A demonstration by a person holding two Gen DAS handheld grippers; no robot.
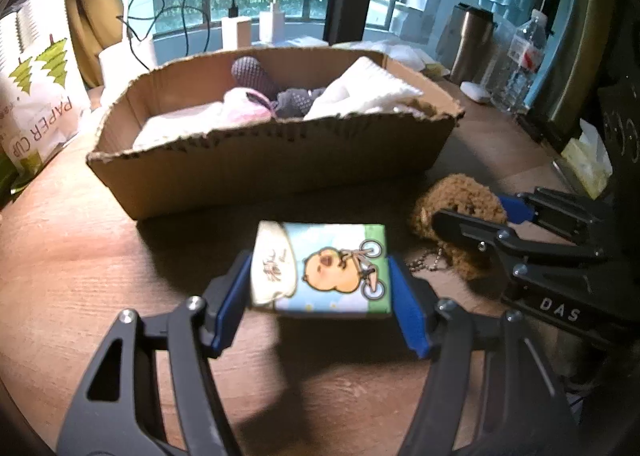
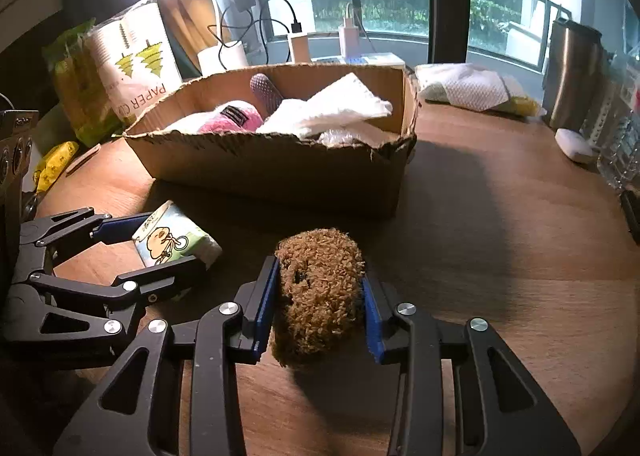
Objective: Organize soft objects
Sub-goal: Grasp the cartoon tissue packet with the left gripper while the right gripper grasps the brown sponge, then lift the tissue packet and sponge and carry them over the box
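Observation:
My left gripper (image 1: 320, 288) is shut on a tissue pack (image 1: 320, 268) printed with a cartoon animal on a bicycle, low over the wooden table; it also shows in the right wrist view (image 2: 172, 240). My right gripper (image 2: 320, 304) is shut on a brown fuzzy plush toy (image 2: 320, 292), which the left wrist view shows at the right (image 1: 460, 211) with a bead chain. Behind both stands an open cardboard box (image 1: 264, 163) (image 2: 280, 171) holding white cloths (image 1: 364, 91), a pink plush (image 2: 232, 119) and a grey knitted item (image 1: 252, 71).
A paper-cup bag (image 1: 36, 95) (image 2: 136, 67) stands left of the box. A steel tumbler (image 2: 572, 75) (image 1: 472, 43), water bottle (image 1: 524, 55), white cloth bundle (image 2: 464, 89) and small white case (image 2: 574, 143) lie to the right. Chargers and cables (image 2: 300, 43) sit behind.

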